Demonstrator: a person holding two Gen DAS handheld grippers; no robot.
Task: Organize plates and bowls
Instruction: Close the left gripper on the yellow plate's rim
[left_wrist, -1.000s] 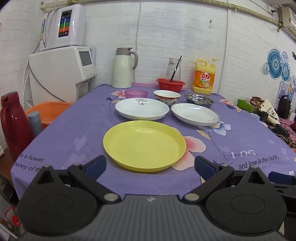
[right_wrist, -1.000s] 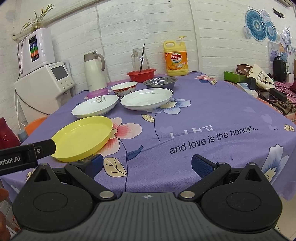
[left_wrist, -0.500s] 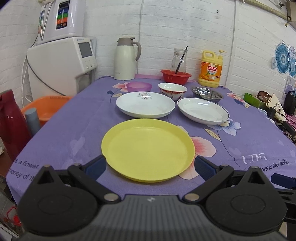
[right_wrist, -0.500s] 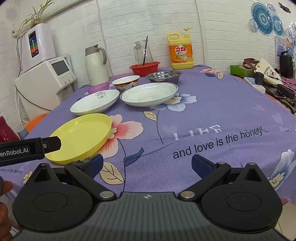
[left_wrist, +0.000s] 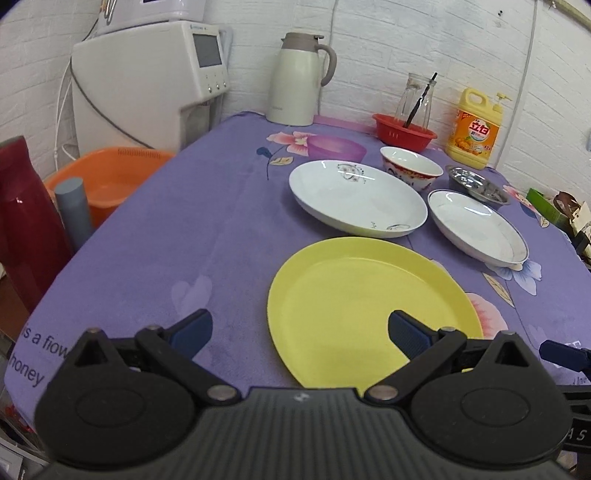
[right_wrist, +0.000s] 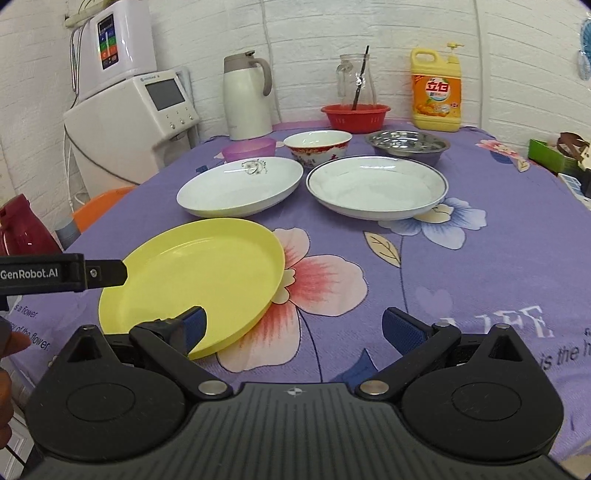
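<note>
Backdrop: white brick wall stood behind a counter (right_wrist: 461, 266) covered in purple floral cloth.
Yellow plate: the yellow plate (right_wrist: 199, 273) lay nearest the front edge, flat on the cloth.
White plates: a white plate with a floral motif (right_wrist: 240, 186) sat just beyond the yellow one; a blue-rimmed white plate (right_wrist: 376, 186) sat beside it on the right, apart from it.
Bowls: a red-patterned bowl (right_wrist: 317, 144), a purple bowl (right_wrist: 249, 149) and a steel bowl (right_wrist: 406, 142) stood in a row behind the white plates.
Back row: a cream thermos jug (right_wrist: 245, 99), a red basket (right_wrist: 355, 117) with a glass pitcher (right_wrist: 355, 83) behind it, and a yellow detergent bottle (right_wrist: 436, 92) lined the wall.
Left tongs: the left tongs (left_wrist: 297, 332) were spread wide, their right tip over the yellow plate's near rim and the left tip over bare cloth; they held nothing.
Right tongs: the right tongs (right_wrist: 293, 326) were spread wide and held nothing, the left tip over the yellow plate's near edge.
</note>
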